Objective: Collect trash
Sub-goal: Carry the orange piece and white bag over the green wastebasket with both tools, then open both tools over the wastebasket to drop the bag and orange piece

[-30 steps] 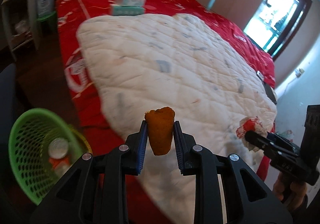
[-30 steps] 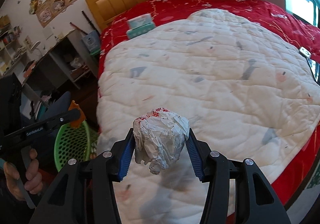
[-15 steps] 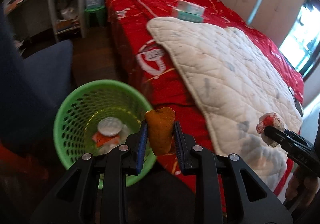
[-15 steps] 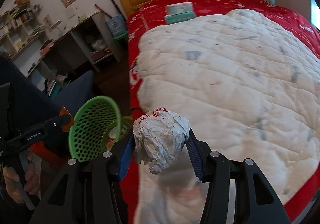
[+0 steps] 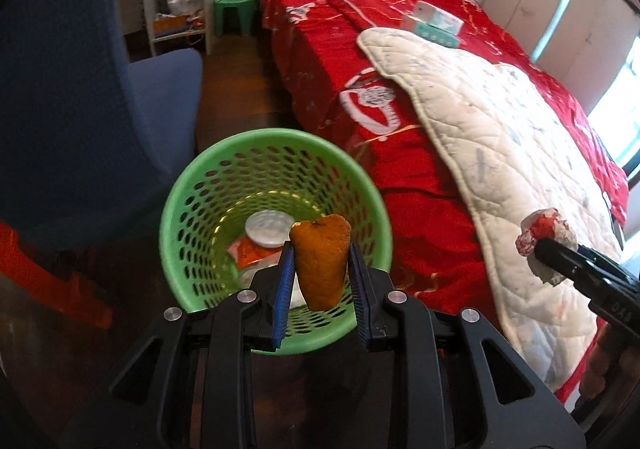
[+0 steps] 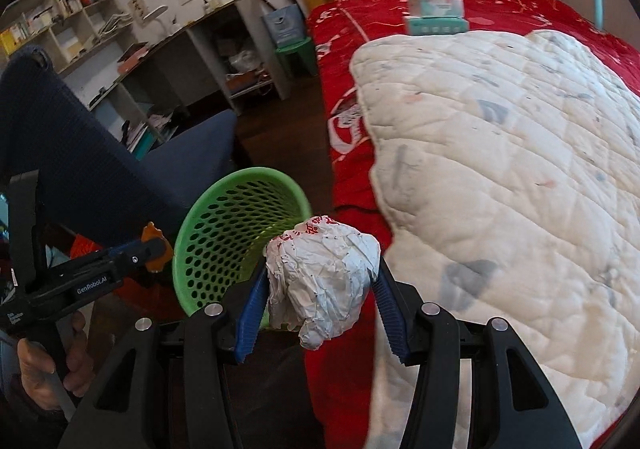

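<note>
My left gripper (image 5: 320,269) is shut on an orange-brown food scrap (image 5: 320,261) and holds it above the near rim of a green mesh waste basket (image 5: 224,169). The basket holds a white lid and an orange wrapper. My right gripper (image 6: 320,289) is shut on a crumpled white paper ball with red print (image 6: 324,277); it hangs to the right of the basket (image 6: 232,225), beside the bed edge. The paper ball also shows at the right of the left wrist view (image 5: 544,237), and the scrap at the left of the right wrist view (image 6: 154,245).
A bed with a red cover (image 5: 360,49) and a white quilt (image 6: 500,153) fills the right. Tissue boxes (image 6: 436,15) lie near the headboard. A blue chair (image 5: 80,81) stands left of the basket. Shelves and a green stool (image 5: 234,11) stand at the back.
Both grippers swung left from over the bed toward the basket. The left gripper with the scrap now hangs over the basket's near rim. Both grips are unchanged.
</note>
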The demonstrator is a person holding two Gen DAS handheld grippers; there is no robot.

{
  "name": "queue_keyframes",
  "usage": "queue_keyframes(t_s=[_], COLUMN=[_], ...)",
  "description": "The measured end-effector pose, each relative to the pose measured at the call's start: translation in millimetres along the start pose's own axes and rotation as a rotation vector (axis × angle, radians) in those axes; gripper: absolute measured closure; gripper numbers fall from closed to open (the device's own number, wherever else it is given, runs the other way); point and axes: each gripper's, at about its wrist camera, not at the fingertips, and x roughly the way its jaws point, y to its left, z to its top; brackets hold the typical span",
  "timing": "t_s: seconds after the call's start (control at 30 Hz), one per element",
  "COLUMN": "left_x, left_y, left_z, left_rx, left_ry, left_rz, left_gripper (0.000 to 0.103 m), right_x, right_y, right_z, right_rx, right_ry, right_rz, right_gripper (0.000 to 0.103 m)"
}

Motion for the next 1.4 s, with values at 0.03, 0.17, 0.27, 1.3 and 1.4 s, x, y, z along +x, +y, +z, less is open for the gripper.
queue_keyframes(t_s=[0.03, 0.17, 0.27, 1.3, 1.4], left_x=[0, 0, 1, 4, 5], left_y=[5, 16, 24, 60, 60], left_z=[-1, -4, -7, -18, -18], left_rx=[-0.012, -0.034, -0.053, -0.137, -0.138], left_ry=[0.002, 0.009, 0.017, 0.041, 0.045], left_rz=[0.006, 0.020, 0.029, 0.041, 0.038], left_gripper=[0.077, 0.076, 0.076, 0.075, 0.075], right_x=[2, 12, 20, 69, 70], right_y=[3, 12, 20, 72, 71], right_z=[1, 4, 6, 16, 17], right_rx=[-0.003, -0.011, -0.018, -0.035, -0.028], right_ry=[0.003, 0.020, 0.035, 0.110, 0.103], right_rz=[0.004, 0.027, 0.044, 0.172, 0.179], right_gripper=[0.053, 0.053, 0.053, 0.044, 0.041])
